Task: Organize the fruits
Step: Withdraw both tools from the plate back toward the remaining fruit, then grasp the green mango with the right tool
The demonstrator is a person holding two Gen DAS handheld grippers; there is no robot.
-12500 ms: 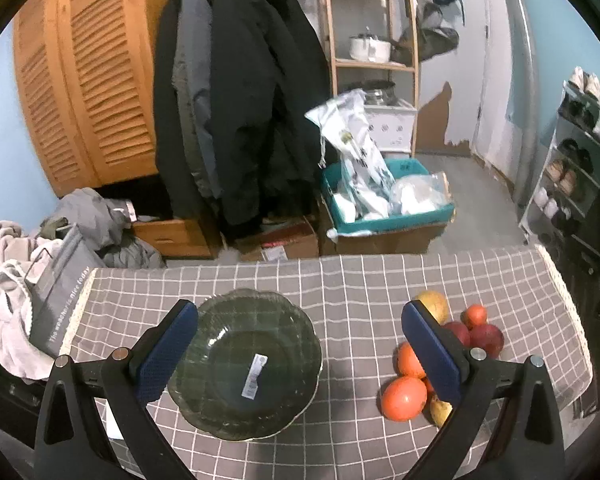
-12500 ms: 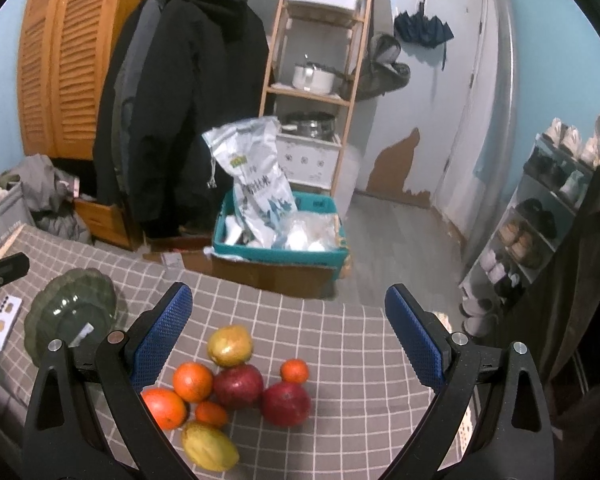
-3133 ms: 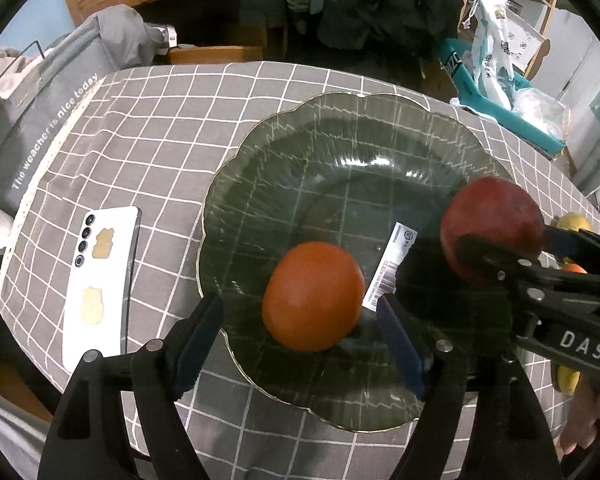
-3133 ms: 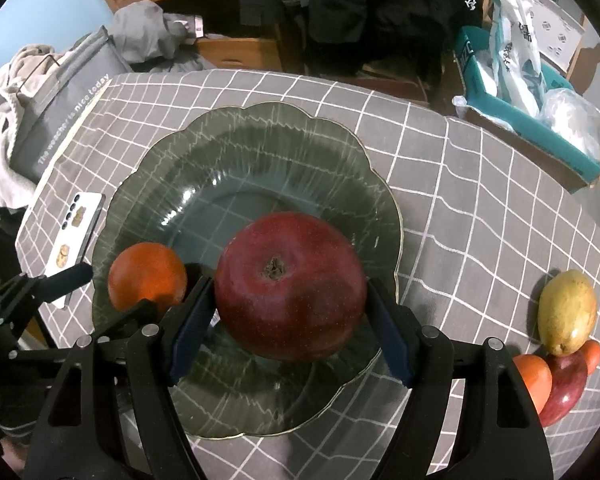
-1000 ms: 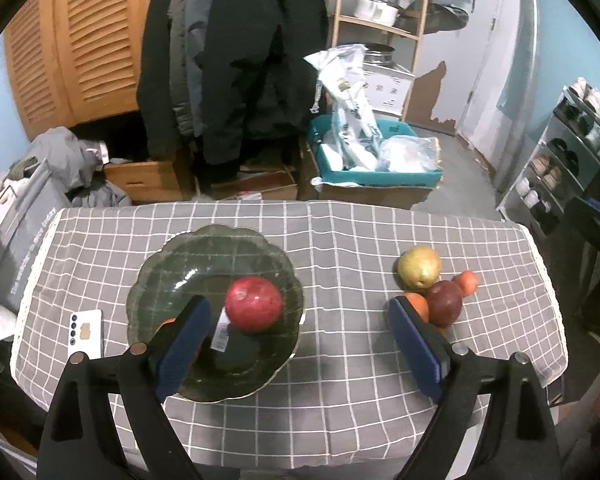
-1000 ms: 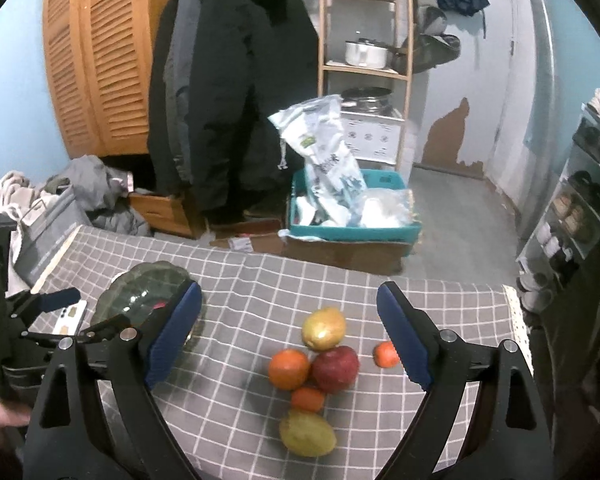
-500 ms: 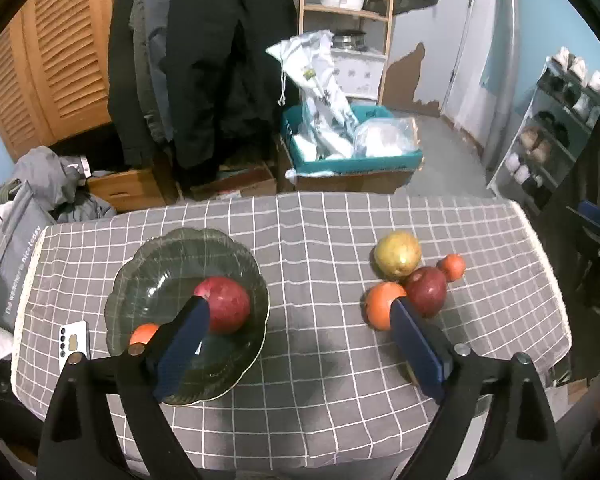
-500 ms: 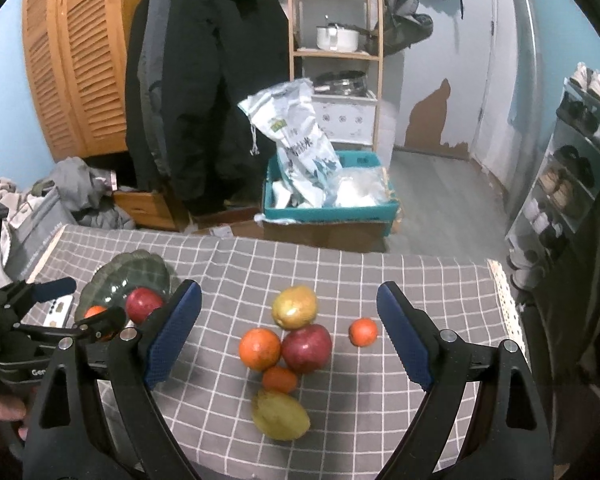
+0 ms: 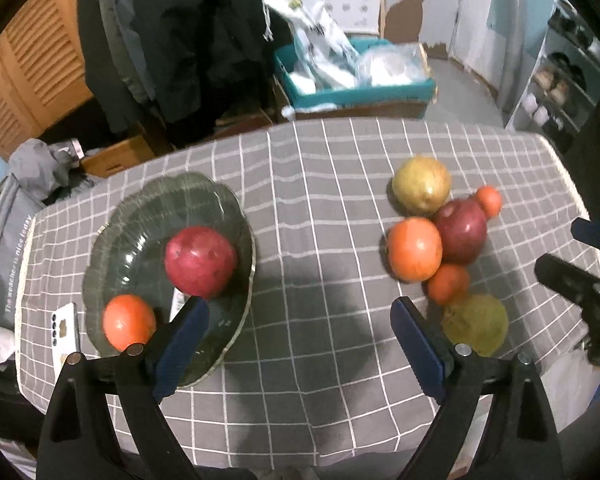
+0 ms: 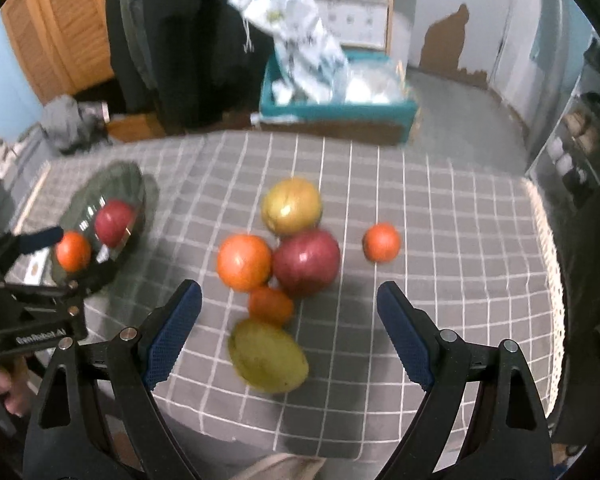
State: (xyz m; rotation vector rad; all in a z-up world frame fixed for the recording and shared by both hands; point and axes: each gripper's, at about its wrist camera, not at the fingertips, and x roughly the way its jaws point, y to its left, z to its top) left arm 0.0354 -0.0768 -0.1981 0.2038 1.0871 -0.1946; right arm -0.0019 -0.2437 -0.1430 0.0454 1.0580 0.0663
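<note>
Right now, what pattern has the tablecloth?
Grey tablecloth with a white grid; clearest in the left wrist view.

Home entryway: coats [image 9: 188, 40] hung by louvred doors [image 9: 32, 76], shoe rack [image 9: 560, 80], checked tablecloth [image 9: 320, 208].

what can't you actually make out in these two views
- Label in the green bowl: left wrist view, partly covered by the left gripper finger; print too small to read.
- Yellow-green fruit: left wrist view, blurred; right wrist view soft too, so its kind is unclear.
- Phone: left wrist view, lower end hidden behind the gripper frame.
</note>
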